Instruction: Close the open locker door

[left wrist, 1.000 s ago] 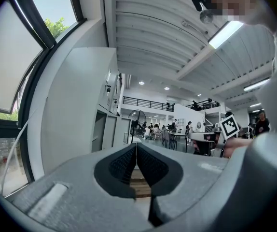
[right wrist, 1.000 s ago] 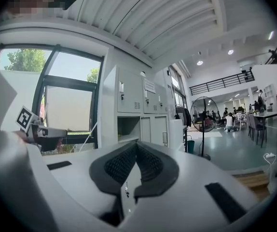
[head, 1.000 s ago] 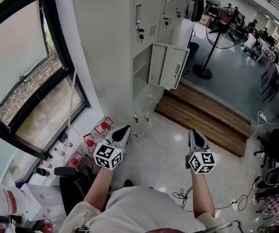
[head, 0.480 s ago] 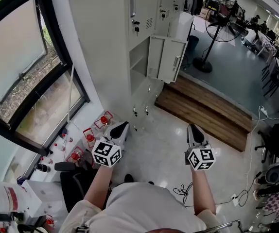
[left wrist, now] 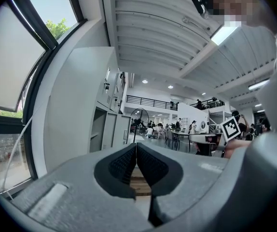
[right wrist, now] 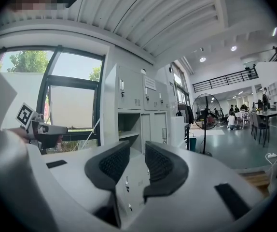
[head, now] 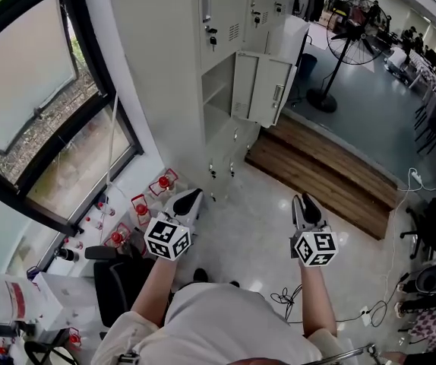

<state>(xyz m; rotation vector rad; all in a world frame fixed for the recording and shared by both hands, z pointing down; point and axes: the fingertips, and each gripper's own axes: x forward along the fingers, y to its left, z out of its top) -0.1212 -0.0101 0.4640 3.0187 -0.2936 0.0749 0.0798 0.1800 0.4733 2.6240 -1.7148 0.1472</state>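
Open floor up to the lockers

Bare pale floor (head: 256, 226) lies between me and the open locker door (head: 267, 90), which juts out from the locker bank (head: 225, 6). A raised wooden platform (head: 324, 169) borders that path on the right. Red-capped things, perhaps bottles (head: 140, 207), crowd the floor at my left. A pedestal fan (head: 358, 33) stands well beyond.

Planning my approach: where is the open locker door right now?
Head view, upper centre: the open locker door juts right from the grey lockers, above the wooden step, left of the standing fan.
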